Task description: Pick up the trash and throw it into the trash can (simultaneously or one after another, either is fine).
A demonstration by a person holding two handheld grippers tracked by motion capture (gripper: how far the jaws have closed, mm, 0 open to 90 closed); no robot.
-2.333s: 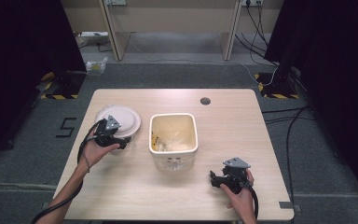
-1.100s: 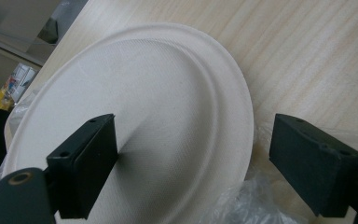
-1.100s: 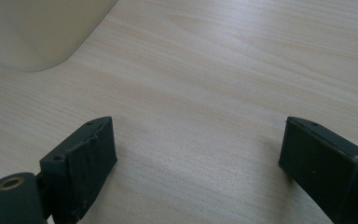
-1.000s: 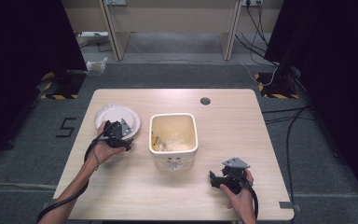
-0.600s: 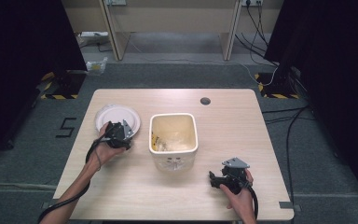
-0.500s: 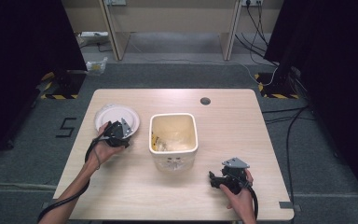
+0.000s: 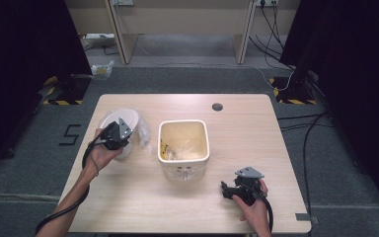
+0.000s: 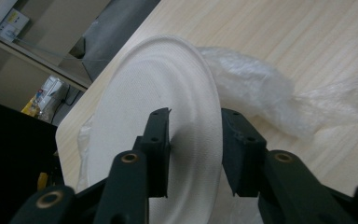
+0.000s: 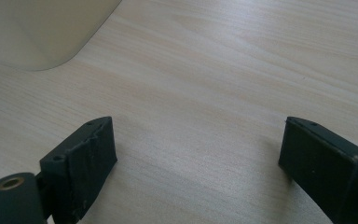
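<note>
- The left gripper (image 8: 193,140) has its two black fingers (image 8: 156,140) set either side of the edge of a white paper plate (image 8: 154,88), one on the plate's face and one behind its rim; they have just been closing in on it, and in the left gripper view the near finger lies against the plate, so it reads as a grasp on the plate's edge.
- The plate stands tilted on its edge rather than lying flat, as both the left gripper view and the high view (image 7: 123,123) show.
- Just beside the plate, touching its far side, lies a crumpled piece of clear plastic wrap (image 8: 256,88); in the high view it sits between the plate and the bin (image 7: 143,133).
- The plate is at the left part of the wooden surface (image 7: 256,128), near its far-left corner.
- A cream square bin (image 7: 183,148) stands in the middle of the surface, open at the top, with scraps inside, well apart from the plate.
- The right gripper (image 9: 196,163) has its fingers (image 9: 81,163) spread wide and released, with bare wood between them and a corner of the bin (image 9: 42,32) ahead.
- In the high view the right gripper (image 7: 225,189) rests low at the near-right part of the surface, held by the person's right hand (image 7: 254,210).
- A small dark round hole cover (image 7: 217,106) sits near the far edge.
</note>
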